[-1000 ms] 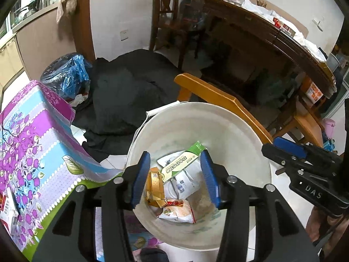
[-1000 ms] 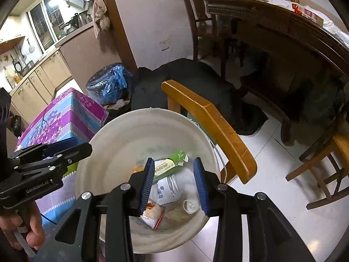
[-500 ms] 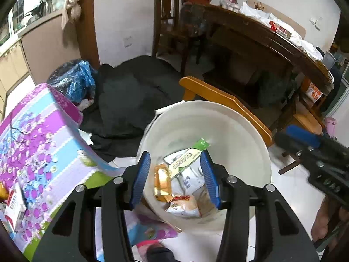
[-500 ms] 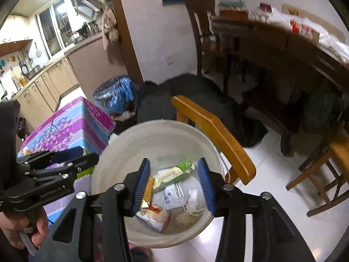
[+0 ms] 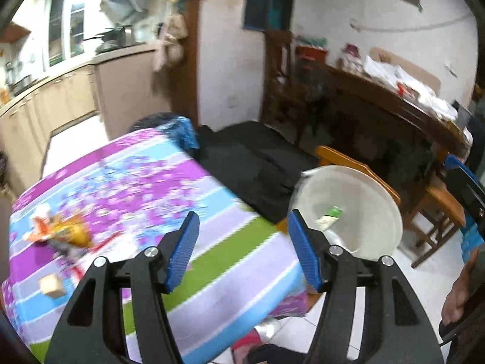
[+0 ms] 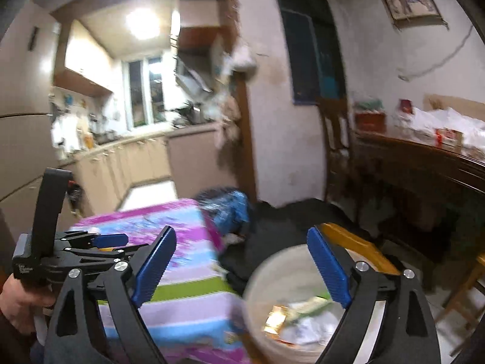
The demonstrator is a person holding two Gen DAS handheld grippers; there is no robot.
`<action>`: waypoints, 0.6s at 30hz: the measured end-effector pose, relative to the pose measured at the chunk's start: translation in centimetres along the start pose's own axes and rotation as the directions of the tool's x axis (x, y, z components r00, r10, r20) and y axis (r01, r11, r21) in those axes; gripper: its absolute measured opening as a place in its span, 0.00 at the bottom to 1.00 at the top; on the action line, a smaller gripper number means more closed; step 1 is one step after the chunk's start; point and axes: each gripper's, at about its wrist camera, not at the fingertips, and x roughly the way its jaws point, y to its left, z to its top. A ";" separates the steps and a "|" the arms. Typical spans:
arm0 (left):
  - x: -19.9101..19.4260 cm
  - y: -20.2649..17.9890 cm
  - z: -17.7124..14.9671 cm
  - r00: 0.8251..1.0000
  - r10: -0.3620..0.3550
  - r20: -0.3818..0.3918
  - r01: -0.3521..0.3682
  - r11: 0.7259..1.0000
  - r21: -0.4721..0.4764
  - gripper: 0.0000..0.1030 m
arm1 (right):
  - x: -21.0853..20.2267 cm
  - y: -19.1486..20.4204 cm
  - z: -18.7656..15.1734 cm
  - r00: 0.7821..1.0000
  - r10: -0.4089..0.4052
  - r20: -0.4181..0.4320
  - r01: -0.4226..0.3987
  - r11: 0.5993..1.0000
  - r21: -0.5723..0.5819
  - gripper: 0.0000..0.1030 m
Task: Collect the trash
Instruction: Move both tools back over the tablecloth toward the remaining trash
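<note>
A white bucket (image 5: pixel 363 188) holding several wrappers stands on the floor beside the table with the purple, blue and green flowered cloth (image 5: pixel 145 182); it also shows in the right wrist view (image 6: pixel 263 276). An orange crumpled wrapper (image 5: pixel 65 232) and a small tan cube (image 5: pixel 51 285) lie on the cloth at the left. My left gripper (image 5: pixel 242 248) is open and empty above the table's near corner. My right gripper (image 6: pixel 242 270) is open and empty, above the bucket and table edge. The left gripper also shows in the right wrist view (image 6: pixel 100 242).
A wooden chair back (image 5: pixel 354 163) stands just behind the bucket. A black cloth heap (image 5: pixel 254 157) and a blue plastic bag (image 6: pixel 230 209) lie on the floor beyond the table. A dark wooden dining table (image 5: pixel 394 106) with clutter stands at right. Kitchen counters (image 6: pixel 136 157) stand at left.
Both grippers have risen and swung left, away from over the bucket toward the flowered table. Both jaws have opened wider. The view is motion-blurred.
</note>
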 end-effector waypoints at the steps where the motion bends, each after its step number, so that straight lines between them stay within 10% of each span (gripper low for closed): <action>1: -1.0 1.7 -0.5 1.000 0.023 0.010 -0.023 1.000 -0.014 0.60 | 0.0 1.1 0.0 1.000 0.024 0.005 -0.024 1.000 -0.004 0.89; 18: -4.7 26.3 -10.2 0.976 0.186 -0.114 -0.200 0.971 -0.129 0.69 | 3.5 15.9 -5.3 0.942 0.298 -0.157 -0.309 0.950 -0.050 0.92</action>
